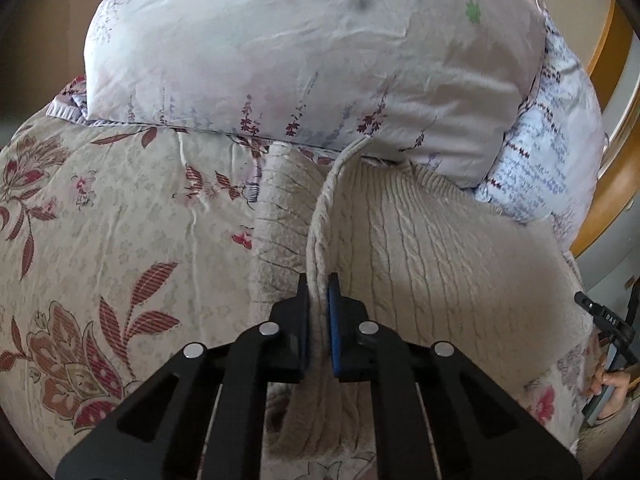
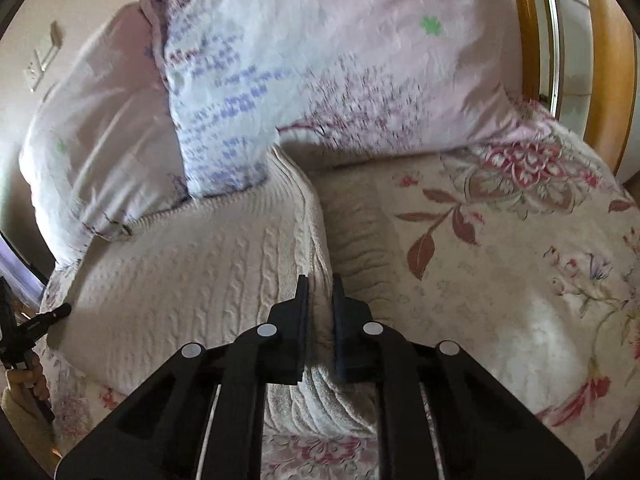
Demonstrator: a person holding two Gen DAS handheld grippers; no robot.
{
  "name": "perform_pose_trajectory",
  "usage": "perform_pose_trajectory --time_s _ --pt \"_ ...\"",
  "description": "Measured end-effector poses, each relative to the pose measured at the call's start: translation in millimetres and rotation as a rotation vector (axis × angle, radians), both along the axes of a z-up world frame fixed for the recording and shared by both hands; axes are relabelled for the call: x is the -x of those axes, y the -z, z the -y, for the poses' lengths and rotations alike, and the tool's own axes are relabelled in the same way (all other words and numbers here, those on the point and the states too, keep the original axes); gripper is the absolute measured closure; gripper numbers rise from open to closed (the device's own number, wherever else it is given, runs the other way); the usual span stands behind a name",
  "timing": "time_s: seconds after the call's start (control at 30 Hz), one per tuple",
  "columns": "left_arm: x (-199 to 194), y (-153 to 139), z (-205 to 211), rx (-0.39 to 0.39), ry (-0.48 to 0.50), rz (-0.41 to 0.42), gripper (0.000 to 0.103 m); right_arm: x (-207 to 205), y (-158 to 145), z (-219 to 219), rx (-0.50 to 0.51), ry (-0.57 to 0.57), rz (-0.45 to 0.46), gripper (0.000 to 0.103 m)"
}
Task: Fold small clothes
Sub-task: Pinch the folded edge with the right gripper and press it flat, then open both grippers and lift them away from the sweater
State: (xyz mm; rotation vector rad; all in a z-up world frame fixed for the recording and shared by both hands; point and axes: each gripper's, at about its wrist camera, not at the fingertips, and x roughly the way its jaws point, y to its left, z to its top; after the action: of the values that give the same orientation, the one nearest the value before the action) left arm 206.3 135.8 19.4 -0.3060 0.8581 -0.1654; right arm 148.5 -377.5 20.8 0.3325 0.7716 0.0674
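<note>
Sweater (image 1: 420,248), cream cable-knit, lies on the bed over a floral bedspread (image 1: 100,220), its far end touching the pillows at the head.

Left wrist view, left to right: bedspread with red-brown leaves and flowers fills the left side. Centre: left tool (image 1: 319,288) clenched on a raised ribbed edge of the sweater, the knit pinched between its black and blue pads. A flatter, finer-textured part of the knit lies just left of that edge; the cabled body spreads to the right. Above, a large pale pillow (image 1: 280,52) with lavender sprigs and a small green mark. Behind it on the right, a second pillow (image 1: 560,152) with blue print. Far right: curved wooden frame (image 1: 612,160), and at the edge a hand (image 1: 608,380) on the black handle of the other tool.

Right wrist view, left to right: at the far left edge a hand (image 2: 28,380) on a black handle. Then the cabled body of the sweater, tucked against the pale pillow (image 2: 92,140). Centre: right tool (image 2: 320,284) clenched on a raised fold of the knit, fabric bunched between the pads. Blue-print pillow (image 2: 312,60) above, blurred. Right of the fold: shadowed knit, then open bedspread with large pink blooms. Wooden frame at upper right.

Both tools grip opposite side edges of the same garment.
</note>
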Motion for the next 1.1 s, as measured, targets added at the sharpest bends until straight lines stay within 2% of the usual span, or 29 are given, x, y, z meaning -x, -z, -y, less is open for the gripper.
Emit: perform_pose_trajectory --time_s 0.2,0.53,0.63,0.7,0.77,0.87,0.97,1.03,1.1 --pt "8 -7 -10 0.051 0.012 0.010 0.096 14 -2 4 -0.018 0.006 0.013 0.092" --pt "13 12 -18 0.065 0.016 -0.012 0.094 5 25 3 0.039 0.057 -0.072 0.092" --pt "13 9 -13 0.039 0.024 -0.004 0.089 4 19 -4 0.094 0.057 -0.074 0.088" --pt "17 2 -12 0.036 0.027 0.014 0.079 8 11 -8 0.114 0.063 -0.055 0.082" --pt "24 -9 -9 0.007 0.017 0.068 0.061 20 -4 -14 0.125 0.051 0.009 0.076" --pt "38 -26 6 -0.065 0.058 0.168 0.050 26 -16 -28 0.150 -0.008 0.051 0.072" --pt "42 -31 26 -0.121 0.130 0.184 0.047 21 -14 -40 0.156 -0.072 0.021 0.071" --pt "41 -25 36 -0.142 0.160 0.154 0.047 17 -6 -44 0.162 -0.085 -0.012 0.070" --pt "35 -14 39 -0.161 0.167 0.108 0.047 13 5 -46 0.159 -0.085 -0.060 0.065"
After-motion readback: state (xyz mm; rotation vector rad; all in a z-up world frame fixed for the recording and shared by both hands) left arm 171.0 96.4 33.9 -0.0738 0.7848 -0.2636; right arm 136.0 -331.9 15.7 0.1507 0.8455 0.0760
